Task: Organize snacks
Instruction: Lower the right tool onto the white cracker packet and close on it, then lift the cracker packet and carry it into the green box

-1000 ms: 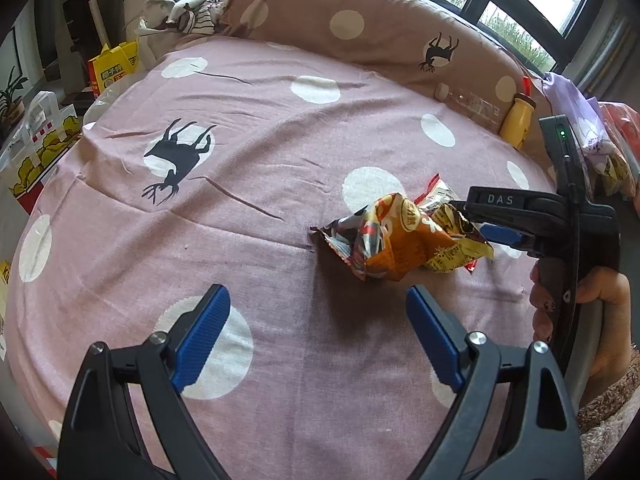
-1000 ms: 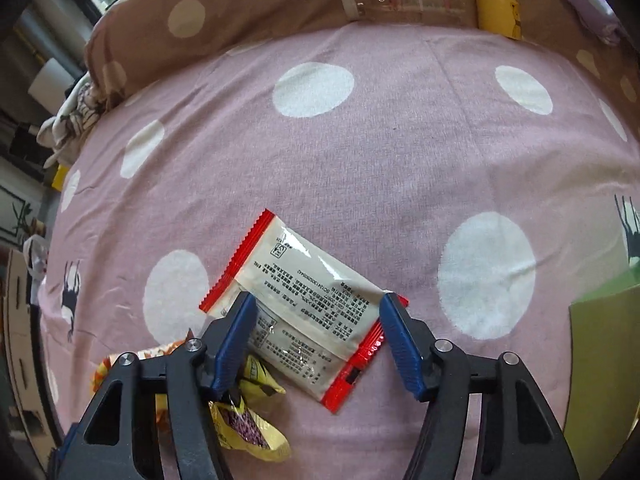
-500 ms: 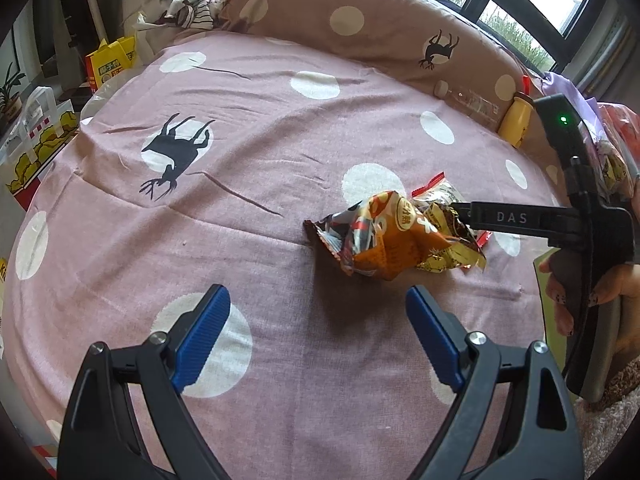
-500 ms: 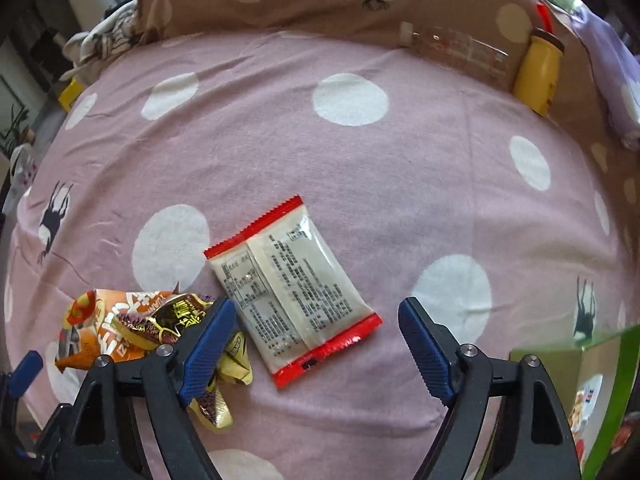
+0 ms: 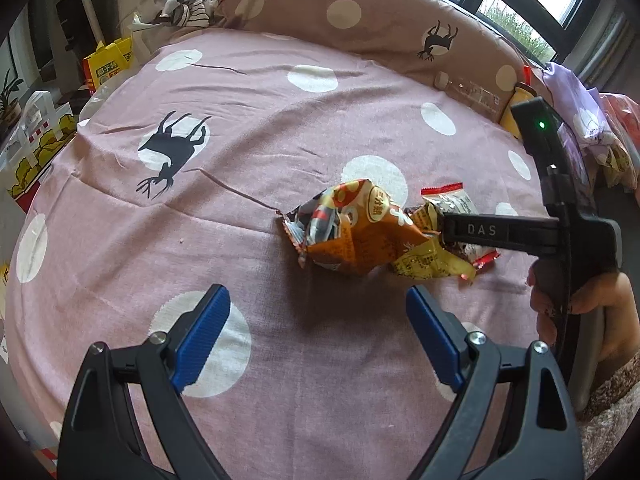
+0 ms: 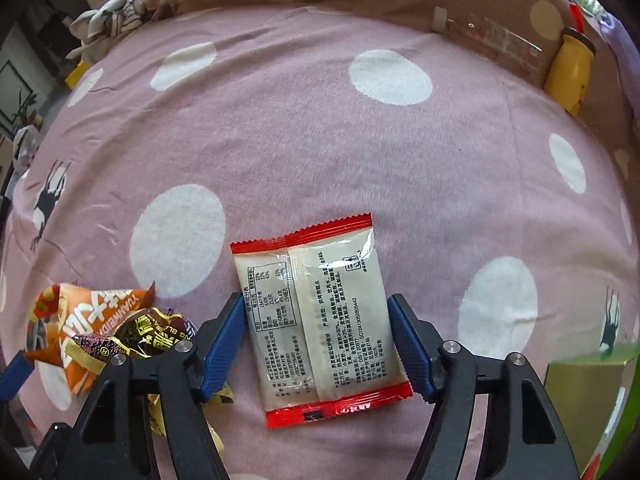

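Snack packet, flat cream plastic with red crimped ends (image 6: 320, 320), lies between our right gripper (image 6: 318, 344) pads as its jaws close; we should centre, then lift. Our left gripper (image 5: 316, 332) hangs released.

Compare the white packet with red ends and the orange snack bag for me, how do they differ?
The white packet with red ends lies flat and smooth; the orange snack bag is crumpled and puffed up. The packet shows plain small print; the bag is brightly coloured. The packet sits between the right gripper fingers; the bag lies beside them. Both rest on the pink spotted bedspread.
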Tool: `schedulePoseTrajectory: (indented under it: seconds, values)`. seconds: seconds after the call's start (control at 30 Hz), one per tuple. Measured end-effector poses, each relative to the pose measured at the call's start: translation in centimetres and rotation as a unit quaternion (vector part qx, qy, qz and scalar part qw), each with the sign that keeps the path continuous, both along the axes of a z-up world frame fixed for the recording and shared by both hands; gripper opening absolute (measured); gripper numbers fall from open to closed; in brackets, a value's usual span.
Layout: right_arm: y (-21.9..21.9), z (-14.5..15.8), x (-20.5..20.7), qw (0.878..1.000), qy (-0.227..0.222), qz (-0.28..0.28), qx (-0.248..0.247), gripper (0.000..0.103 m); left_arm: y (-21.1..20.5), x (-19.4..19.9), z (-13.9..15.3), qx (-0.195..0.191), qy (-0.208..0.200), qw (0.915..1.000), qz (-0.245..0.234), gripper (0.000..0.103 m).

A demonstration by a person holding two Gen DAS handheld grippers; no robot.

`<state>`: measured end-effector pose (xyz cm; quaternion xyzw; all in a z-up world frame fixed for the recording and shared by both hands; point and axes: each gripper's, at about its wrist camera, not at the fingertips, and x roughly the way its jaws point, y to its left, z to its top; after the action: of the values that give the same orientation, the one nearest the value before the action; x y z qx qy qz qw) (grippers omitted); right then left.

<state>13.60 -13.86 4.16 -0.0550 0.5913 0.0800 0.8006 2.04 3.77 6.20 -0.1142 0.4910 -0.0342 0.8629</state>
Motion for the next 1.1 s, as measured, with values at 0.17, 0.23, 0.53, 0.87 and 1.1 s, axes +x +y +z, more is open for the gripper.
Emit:
schedulePoseTrajectory:
  seconds: [0.17, 0.23, 0.53, 0.87, 1.1]
  values:
    - [-4.0, 0.9, -4.8, 0.993, -0.014, -0.096, 0.061, 0.071, -0.1, -0.2, 0.2, -0.002, -0.004, 1.0, -0.003, 0.09]
    - [-5.3, 1.0, -7.3, 0.987, -0.012, -0.134, 0.091, 0.071, -0.1, -0.4, 0.3, -0.004, -0.005, 1.0, -0.004, 0.09]
    - [-6.2, 0.9, -12.9, 0.97, -0.026, -0.194, 0.144, 0.078, -1.9, -1.3, 0.3, 0.001, -0.005, 0.9995, -0.031, 0.09]
    - [-8.5, 0.8, -13.2, 0.94, -0.025, -0.216, 0.264, 0.071, -6.4, -2.4, -0.4, -0.077, 0.012, 0.9893, -0.123, 0.072]
    - [-8.9, -0.2, -13.7, 0.938, -0.004, -0.222, 0.264, 0.057, -10.5, -2.8, -2.7, -0.107, 0.061, 0.9799, -0.157, 0.058]
